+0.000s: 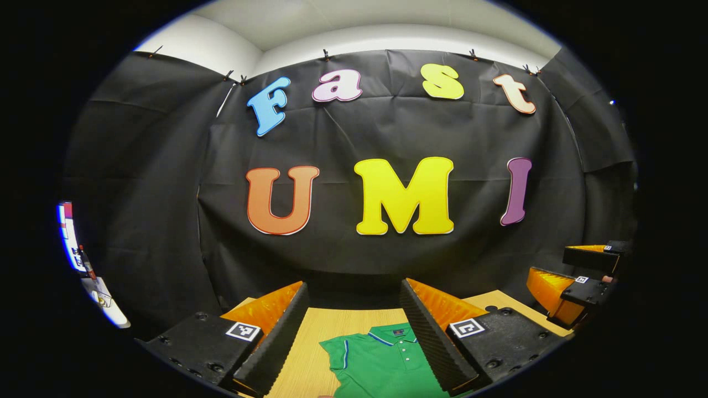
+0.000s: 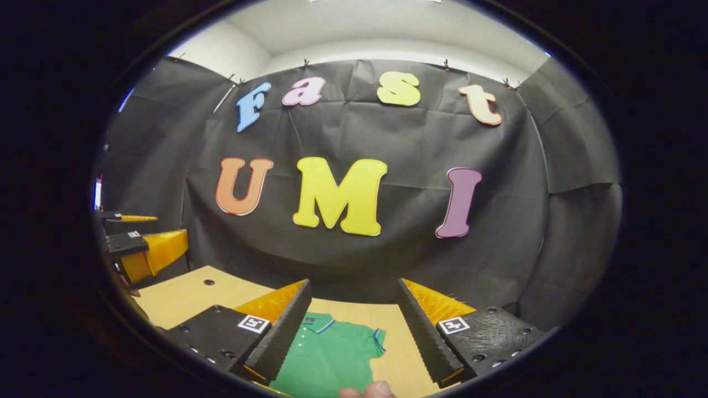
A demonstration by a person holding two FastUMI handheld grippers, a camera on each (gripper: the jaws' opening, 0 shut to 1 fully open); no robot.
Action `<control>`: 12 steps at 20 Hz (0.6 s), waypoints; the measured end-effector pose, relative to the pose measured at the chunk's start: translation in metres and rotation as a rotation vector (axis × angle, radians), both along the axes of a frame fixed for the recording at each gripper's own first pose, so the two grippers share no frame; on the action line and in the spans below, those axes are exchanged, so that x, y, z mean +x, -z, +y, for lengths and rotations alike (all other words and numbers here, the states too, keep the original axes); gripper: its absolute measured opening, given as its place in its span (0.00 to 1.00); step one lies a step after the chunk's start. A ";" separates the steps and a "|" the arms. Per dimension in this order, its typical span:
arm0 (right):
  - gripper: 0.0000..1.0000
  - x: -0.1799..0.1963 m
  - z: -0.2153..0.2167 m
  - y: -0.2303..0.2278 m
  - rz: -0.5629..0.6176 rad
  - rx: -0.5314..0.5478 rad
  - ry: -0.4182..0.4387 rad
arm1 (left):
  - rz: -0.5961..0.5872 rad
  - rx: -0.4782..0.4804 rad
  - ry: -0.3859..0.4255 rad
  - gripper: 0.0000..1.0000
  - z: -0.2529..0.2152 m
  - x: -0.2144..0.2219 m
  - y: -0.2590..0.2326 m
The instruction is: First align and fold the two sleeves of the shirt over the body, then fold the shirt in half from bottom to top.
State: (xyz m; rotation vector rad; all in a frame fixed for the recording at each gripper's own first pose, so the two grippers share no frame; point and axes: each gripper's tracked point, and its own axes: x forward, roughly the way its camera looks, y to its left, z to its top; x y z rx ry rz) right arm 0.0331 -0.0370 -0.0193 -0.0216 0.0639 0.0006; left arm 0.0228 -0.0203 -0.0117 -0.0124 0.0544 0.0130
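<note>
Below, green shirt lying flat on the wooden table, collar toward the far wall, left tool released and raised above it, right tool also released above the shirt, 2 sleeves spread out unfolded

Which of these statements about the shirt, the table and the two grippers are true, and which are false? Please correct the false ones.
1. The shirt is green. True.
2. The shirt lies on a wooden table. True.
3. The left gripper is shut on a sleeve. False: its fingers stand wide apart, above the shirt, holding nothing.
4. The shirt is already folded in half. False: it lies flat with collar and sleeves spread out.
5. The right gripper is open. True.
</note>
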 end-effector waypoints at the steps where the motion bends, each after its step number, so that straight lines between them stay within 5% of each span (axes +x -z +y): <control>1: 0.95 0.004 -0.003 0.005 0.017 -0.002 -0.001 | 0.003 0.000 0.000 1.00 -0.002 0.001 0.001; 12: 0.95 0.079 -0.047 0.101 0.221 0.011 -0.001 | 0.044 0.008 -0.017 1.00 -0.014 0.030 0.016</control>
